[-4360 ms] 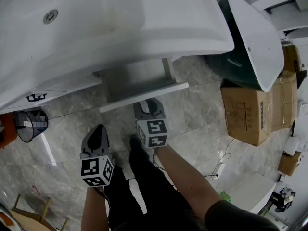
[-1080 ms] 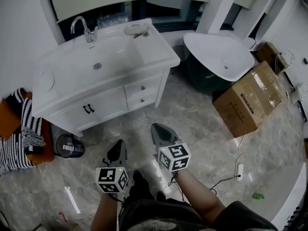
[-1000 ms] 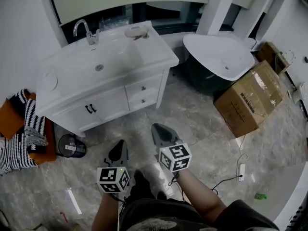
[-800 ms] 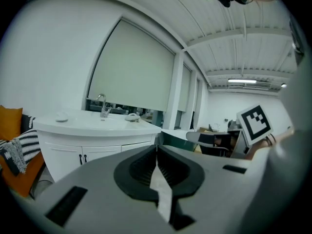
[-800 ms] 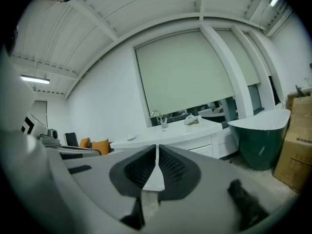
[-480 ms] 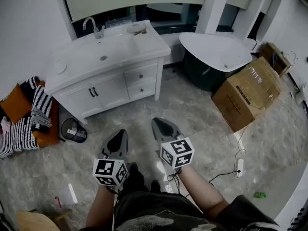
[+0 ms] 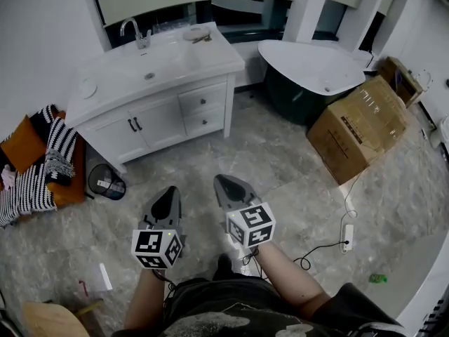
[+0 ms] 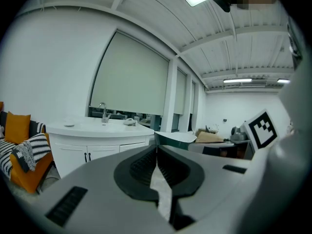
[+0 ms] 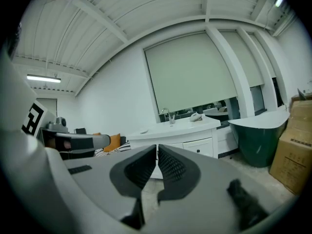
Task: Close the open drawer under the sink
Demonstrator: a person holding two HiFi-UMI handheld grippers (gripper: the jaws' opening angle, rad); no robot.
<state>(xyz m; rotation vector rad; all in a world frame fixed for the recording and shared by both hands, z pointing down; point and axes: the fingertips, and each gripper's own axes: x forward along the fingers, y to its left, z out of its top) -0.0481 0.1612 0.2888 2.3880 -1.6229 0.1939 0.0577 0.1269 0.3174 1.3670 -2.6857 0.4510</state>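
**Both hand-held grippers closed and empty, drawers flush far ahead of them**

The left hand-held gripper [image 7: 168, 191] and the right hand-held gripper [image 7: 223, 182] are held side by side above the grey marbled floor [image 7: 280, 167], the right one a little further forward. Each gripper view shows its ribbed pads brought together with nothing between them. Neither hand-held gripper touches anything.

The white vanity cabinet [image 7: 161, 121] stands well ahead of both hand-held grippers and slightly to the left, with open floor in between. Its sink [image 7: 151, 67] is on top, with the faucet [image 7: 139, 34] at the far edge. The upper drawer [image 7: 203, 99] and the lower drawer [image 7: 205, 121] sit at the cabinet's right end. Both fronts lie flush with the cabinet face, level with the two doors [image 7: 137, 128] beside them.

A small dark waste bin [image 7: 106, 182] stands on the floor ahead and to the left of the left hand-held gripper. Beyond it are striped and orange cushions [image 7: 38, 170].

Ahead and to the right of the right hand-held gripper is a dark green tub with a white rim [image 7: 312, 65]. A cardboard box [image 7: 361, 128] lies nearer, also on that side. A white power strip [image 7: 346, 237] with its cable lies on the floor directly to the right.
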